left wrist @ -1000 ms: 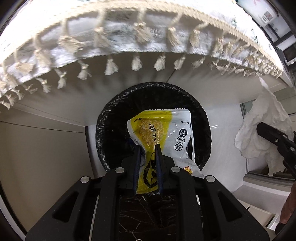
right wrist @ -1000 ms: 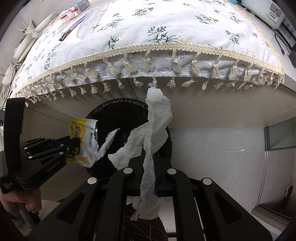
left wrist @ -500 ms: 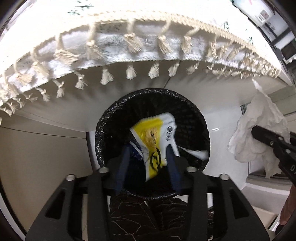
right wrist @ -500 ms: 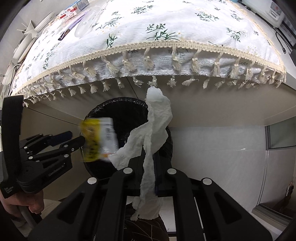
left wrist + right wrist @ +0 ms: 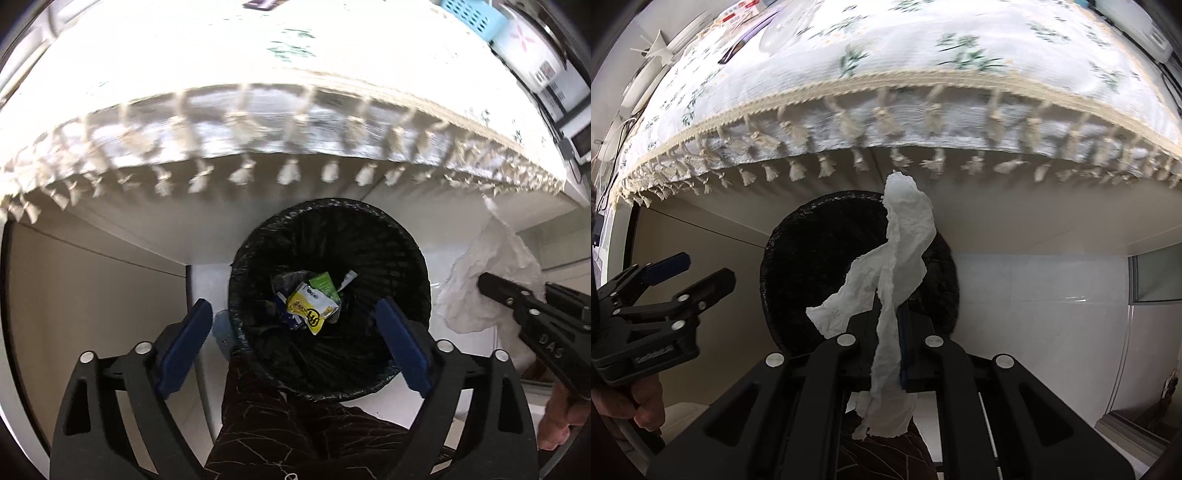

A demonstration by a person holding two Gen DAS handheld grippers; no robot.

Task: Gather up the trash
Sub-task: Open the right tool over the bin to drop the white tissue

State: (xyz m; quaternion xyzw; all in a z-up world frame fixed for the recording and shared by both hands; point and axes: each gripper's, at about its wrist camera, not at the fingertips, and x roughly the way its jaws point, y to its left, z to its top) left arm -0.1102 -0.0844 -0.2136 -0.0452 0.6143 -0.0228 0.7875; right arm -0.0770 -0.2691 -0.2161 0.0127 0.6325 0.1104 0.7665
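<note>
A black-lined trash bin [image 5: 402, 236] stands on the floor under the table edge; it also shows in the right wrist view [image 5: 798, 258]. A yellow snack wrapper [image 5: 308, 306] lies inside it among other trash. My left gripper [image 5: 295, 339] is open and empty just above the bin's near rim; it appears at the left of the right wrist view [image 5: 690, 273]. My right gripper [image 5: 886, 314] is shut on a crumpled white tissue [image 5: 905, 236], held to the right of the bin; the tissue shows in the left wrist view [image 5: 487, 280].
A table with a white floral tasselled cloth [image 5: 923, 66] overhangs the bin from behind. A white wall [image 5: 1034, 295] is to the right of the bin. A light cabinet panel [image 5: 92, 295] is to the left. A blue basket [image 5: 472, 18] sits on the table.
My left gripper opened and let go of the yellow wrapper, which fell into the bin. The right gripper kept hold of the tissue and barely moved.
</note>
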